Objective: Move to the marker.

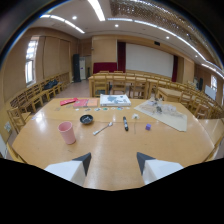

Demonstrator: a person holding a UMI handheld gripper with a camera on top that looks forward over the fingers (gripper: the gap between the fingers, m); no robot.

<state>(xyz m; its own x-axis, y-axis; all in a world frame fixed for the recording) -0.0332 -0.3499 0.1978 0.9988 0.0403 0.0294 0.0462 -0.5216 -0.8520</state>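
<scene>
Currently, your hand-held gripper [114,161]: fingers spread, holding nothing. Marker [125,123]: lying far ahead on desk [110,150], right of spoon [102,129]. Approach remains undone.

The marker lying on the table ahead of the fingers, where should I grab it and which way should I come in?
Probably grip the marker around the middle of its barrel. It lies flat on the wooden table, pointing roughly away from the gripper, so coming straight forward and down from above should put one open finger on each long side. The spoon lies close beside it, so keep clear of that side.
</scene>
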